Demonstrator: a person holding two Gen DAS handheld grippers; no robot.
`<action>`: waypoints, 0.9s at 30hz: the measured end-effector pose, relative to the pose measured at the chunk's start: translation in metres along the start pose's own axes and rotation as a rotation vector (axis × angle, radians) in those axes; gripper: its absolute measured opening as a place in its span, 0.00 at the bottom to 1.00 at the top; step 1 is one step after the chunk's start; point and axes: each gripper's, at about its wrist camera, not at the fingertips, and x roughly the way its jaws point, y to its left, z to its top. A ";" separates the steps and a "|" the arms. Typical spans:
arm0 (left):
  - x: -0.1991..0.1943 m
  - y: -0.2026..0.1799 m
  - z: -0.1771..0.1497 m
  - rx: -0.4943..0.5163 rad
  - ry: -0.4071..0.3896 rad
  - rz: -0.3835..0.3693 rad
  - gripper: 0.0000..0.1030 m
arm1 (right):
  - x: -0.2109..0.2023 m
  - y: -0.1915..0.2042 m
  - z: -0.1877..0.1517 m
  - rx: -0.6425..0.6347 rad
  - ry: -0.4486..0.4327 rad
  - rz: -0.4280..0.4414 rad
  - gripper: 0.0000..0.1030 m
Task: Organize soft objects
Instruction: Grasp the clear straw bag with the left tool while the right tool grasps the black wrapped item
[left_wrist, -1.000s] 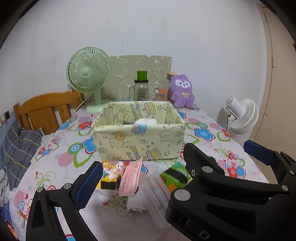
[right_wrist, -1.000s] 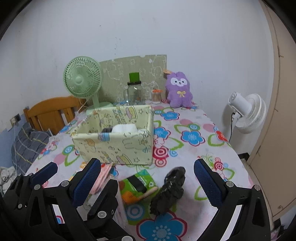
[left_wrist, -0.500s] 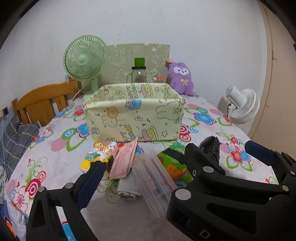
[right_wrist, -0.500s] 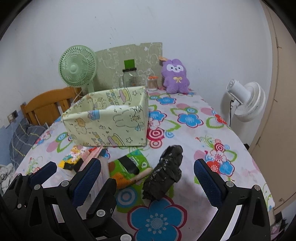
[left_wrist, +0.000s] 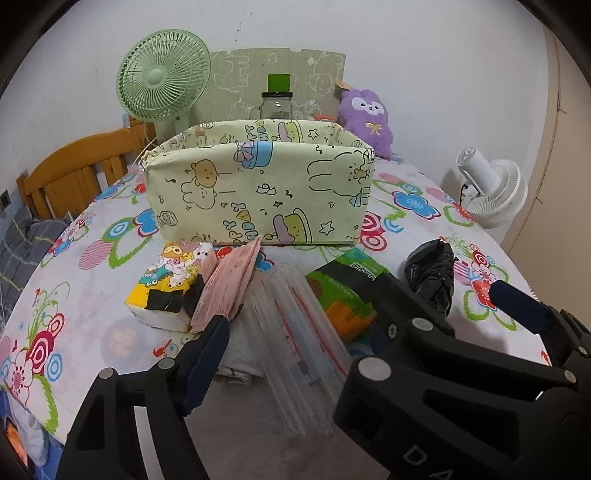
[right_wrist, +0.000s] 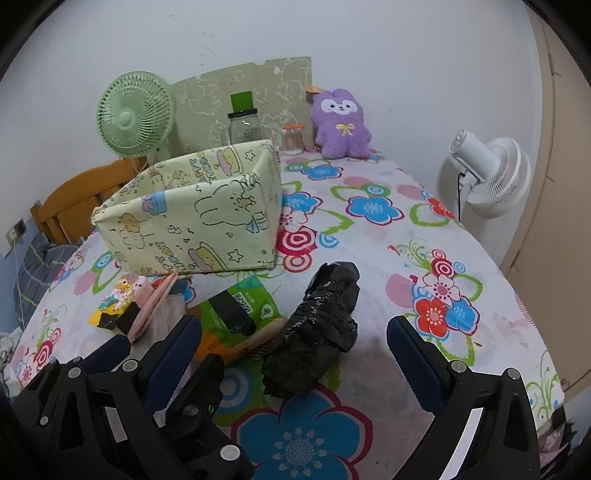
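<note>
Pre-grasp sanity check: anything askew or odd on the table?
Loose heap before the fabric box: pink packet leans tilted on the cartoon tissue pack, clear bags are splayed, and a crumpled black bag lies apart. No spills.

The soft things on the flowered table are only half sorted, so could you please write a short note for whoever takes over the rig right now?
Left tool: empty, jaws closing, low over the clear zip bags and beside the pink mask packet.
Right tool: open, empty, astride the crumpled black plastic bag.
In front of the pale yellow cartoon-print fabric box: cartoon-print tissue pack, pink packet, zip bags, green tissue pack, black bag.
Done: nothing lifted at this moment; the box's inside is hidden.
Left: grasp each item and drop it in the box.
</note>
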 end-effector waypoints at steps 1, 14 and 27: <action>0.003 -0.001 0.000 0.001 0.011 0.000 0.77 | 0.001 -0.001 0.000 0.004 0.004 0.002 0.98; 0.018 -0.003 -0.002 -0.016 0.057 0.010 0.37 | 0.021 -0.006 -0.002 0.017 0.060 0.002 0.79; 0.011 -0.005 -0.003 -0.006 0.026 0.009 0.21 | 0.018 -0.008 -0.006 0.047 0.061 0.011 0.32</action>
